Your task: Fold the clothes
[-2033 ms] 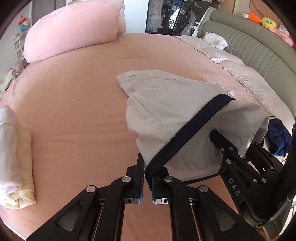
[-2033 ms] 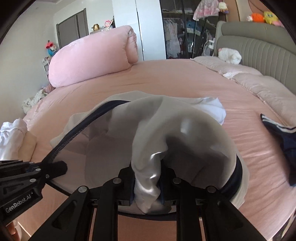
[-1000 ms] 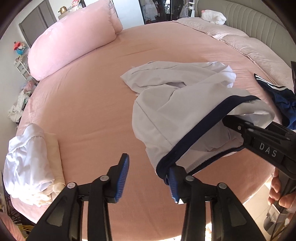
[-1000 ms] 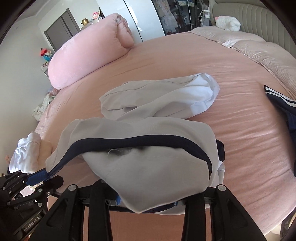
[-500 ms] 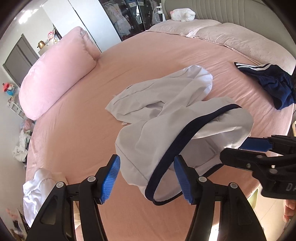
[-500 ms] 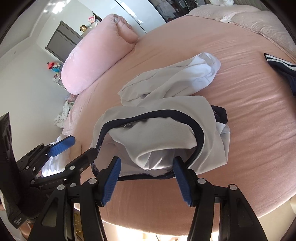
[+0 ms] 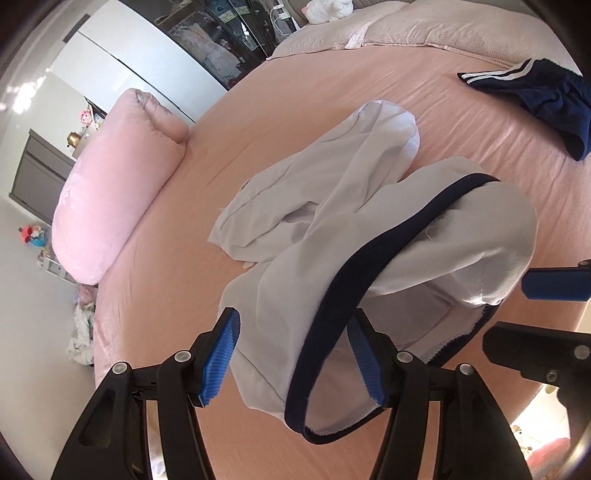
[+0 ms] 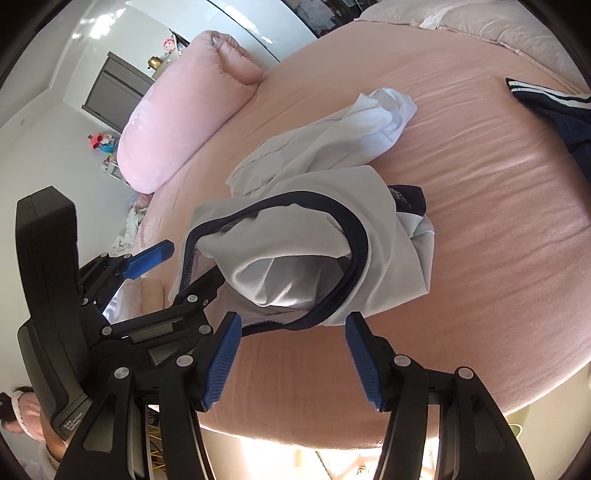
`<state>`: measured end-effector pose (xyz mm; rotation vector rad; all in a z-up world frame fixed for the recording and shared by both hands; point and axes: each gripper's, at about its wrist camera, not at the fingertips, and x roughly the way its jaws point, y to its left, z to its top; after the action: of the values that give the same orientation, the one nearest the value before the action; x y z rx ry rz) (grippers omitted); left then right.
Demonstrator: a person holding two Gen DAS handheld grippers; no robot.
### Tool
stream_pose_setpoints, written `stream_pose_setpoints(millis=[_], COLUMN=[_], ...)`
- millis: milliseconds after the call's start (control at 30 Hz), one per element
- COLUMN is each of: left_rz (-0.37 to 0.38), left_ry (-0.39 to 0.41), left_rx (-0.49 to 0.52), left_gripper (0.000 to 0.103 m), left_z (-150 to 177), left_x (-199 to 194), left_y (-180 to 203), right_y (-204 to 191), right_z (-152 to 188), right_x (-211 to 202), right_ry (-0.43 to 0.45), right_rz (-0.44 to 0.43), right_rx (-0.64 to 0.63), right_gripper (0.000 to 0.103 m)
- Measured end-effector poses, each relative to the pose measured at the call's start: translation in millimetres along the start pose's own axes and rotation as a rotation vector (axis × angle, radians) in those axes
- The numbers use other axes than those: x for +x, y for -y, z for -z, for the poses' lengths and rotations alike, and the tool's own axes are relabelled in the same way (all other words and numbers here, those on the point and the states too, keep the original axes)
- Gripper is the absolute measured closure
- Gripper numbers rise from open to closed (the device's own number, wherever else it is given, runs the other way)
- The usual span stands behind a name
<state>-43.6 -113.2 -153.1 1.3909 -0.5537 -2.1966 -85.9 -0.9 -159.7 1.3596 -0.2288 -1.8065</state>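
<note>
Light grey shorts (image 7: 369, 236) with a navy waistband (image 7: 373, 269) lie crumpled on the pink bed (image 7: 280, 110), near its front edge. My left gripper (image 7: 293, 358) is open, and the waistband's near loop hangs between its blue pads without being pinched. In the right wrist view the shorts (image 8: 384, 229) lie just beyond my open right gripper (image 8: 291, 360), which has only bed sheet between its pads. The left gripper (image 8: 177, 267) shows there too, one finger at the waistband's left end. At the right edge of the left wrist view is the right gripper (image 7: 506, 310).
A big pink pillow (image 7: 118, 188) lies at the bed's far left. Navy shorts with white stripes (image 7: 546, 99) rest at the right. Folded pale clothes (image 8: 147, 291) sit at the left edge. Quilted bedding (image 7: 424, 29) lines the back. A person's head (image 8: 22, 410) shows low left.
Both grippers were shut on the waistband and holding the shorts up; they have opened and let go. The shorts now lie on the bed, and both views have rolled.
</note>
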Motion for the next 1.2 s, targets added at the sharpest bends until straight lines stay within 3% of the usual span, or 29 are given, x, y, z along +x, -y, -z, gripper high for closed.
stream_pose_setpoints(millis=[100,167,200,233,267,333,433,500,600,900,1200], left_rz=[-0.054,-0.103,-0.138,-0.167,-0.174,-0.142,0.058,0.188,0.333,0.751,0.962], left_ry=[0.039,0.079,0.092,0.102,0.106,0.094,0.003,-0.028,-0.034,-0.112,-0.106], left_rx=[0.048,0.078,0.107,0.137,0.158,0.168,0.041,-0.063,-0.172,-0.499,-0.592], left_gripper=[0.046,0.06,0.08,0.087,0.087,0.093,0.096,0.096,0.097,0.097,0.098], left_z=[3.2,4.8,5.3,6.0,6.5,6.4,3.6,3.4,3.0,22.2,29.3], left_x=[1.2,-0.7,-0.3,0.7,2.8,9.5,25.0,26.8,24.4,27.2,24.5], left_y=[0.5,0.6,2.1,3.9,5.0,4.0,-14.8,-30.6,-51.2,-76.7,-89.0], right_y=[-1.8,-4.5,-6.6,-8.8,-11.2,-15.7,-19.4,-21.2,-22.9,-19.2,-16.6], right_z=[1.9,3.2,4.1,5.0,5.9,7.0,5.5,2.2,-3.0,-11.0,-24.7], right_x=[0.3,2.6,4.0,5.3,6.6,10.0,16.2,20.8,34.6,76.9,87.3], right_ry=[0.006,0.003,0.002,0.002,0.004,0.005,0.016,0.018,-0.012,-0.024,0.075], right_rz=[-0.004,0.004,0.014,0.02,0.022,0.02,0.028,0.023,0.07,0.072,0.062], right_rx=[-0.009,-0.023,-0.033,-0.045,-0.056,-0.069,-0.043,-0.022,-0.022,0.025,0.078], right_gripper=[0.045,0.045,0.045,0.045,0.045,0.045,0.049,0.072,0.082,0.082,0.082])
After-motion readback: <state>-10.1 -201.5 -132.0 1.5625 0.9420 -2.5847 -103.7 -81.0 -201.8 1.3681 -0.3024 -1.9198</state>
